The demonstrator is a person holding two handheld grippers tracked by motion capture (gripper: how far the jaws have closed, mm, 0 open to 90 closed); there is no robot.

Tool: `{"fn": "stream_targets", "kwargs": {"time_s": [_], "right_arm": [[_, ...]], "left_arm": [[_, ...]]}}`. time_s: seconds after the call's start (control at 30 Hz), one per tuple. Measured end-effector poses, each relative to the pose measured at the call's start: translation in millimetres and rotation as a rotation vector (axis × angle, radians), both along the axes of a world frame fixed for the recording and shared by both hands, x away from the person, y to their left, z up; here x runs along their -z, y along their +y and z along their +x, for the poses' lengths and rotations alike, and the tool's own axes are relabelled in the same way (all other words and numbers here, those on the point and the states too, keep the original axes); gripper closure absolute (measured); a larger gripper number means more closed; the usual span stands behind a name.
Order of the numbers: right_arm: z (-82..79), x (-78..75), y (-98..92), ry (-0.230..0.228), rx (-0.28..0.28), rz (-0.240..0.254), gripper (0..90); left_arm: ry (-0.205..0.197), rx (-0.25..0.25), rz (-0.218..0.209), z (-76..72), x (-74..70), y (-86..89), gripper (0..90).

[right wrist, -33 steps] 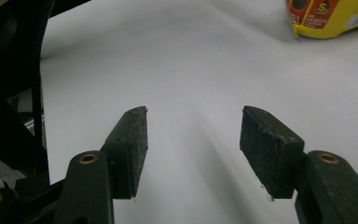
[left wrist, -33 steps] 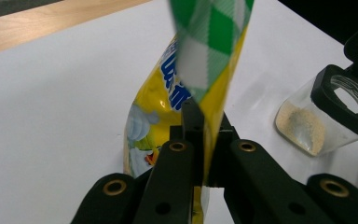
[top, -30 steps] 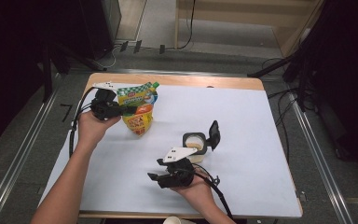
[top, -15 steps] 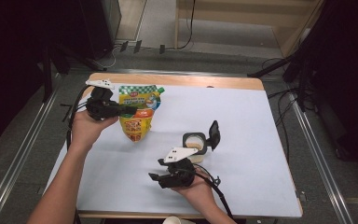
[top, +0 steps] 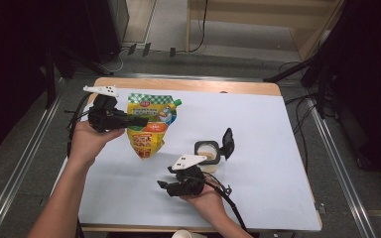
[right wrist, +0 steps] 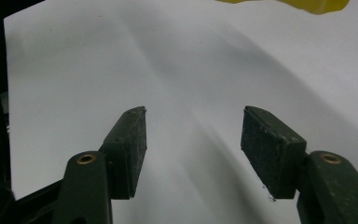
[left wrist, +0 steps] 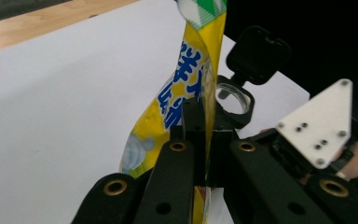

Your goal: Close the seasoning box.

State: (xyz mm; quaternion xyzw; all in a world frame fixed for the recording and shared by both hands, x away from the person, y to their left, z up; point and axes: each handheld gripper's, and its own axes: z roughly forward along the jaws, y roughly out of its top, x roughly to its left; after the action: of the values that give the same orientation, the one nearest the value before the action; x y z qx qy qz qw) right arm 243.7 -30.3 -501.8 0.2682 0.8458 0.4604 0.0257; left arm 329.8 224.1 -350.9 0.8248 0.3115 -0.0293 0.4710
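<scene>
Yellow pouch (left wrist: 186, 93): blue characters printed, seemingly Chinese; too blurred to read.

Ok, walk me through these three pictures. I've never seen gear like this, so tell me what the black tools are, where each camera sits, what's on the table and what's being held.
There is no machine here: a person holds a hand-operated clamp with two black jaws in each hand. The wide picture is taken from above the table, which is covered in white. The other two pictures come from small cameras riding on the clamps, looking along their jaws.

The left gripper is shut on a yellow sauce pouch with a green spout, holding it up off the table. Its own camera shows the jaws pinching the pouch's edge.

The right gripper is open and holds nothing. Beside it stands a small black-rimmed jar with its hinged lid flipped open.
</scene>
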Motion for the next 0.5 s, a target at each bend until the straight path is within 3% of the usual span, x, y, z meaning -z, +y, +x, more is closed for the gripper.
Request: {"fn": "stream_targets", "kwargs": {"time_s": [0.4,0.5], "right_arm": [[9.6,7.3,6.4,-0.034,0.062,-0.013,55.2],[11.1,6.7,5.1,-0.043,0.088,-0.001,62.4]], "left_arm": [[0.001,0.066,-0.012,-19.3,-9.8,-12.0,90.0],[0.006,0.082,-0.014,-23.6,-11.9,-16.6,90.0]]}}
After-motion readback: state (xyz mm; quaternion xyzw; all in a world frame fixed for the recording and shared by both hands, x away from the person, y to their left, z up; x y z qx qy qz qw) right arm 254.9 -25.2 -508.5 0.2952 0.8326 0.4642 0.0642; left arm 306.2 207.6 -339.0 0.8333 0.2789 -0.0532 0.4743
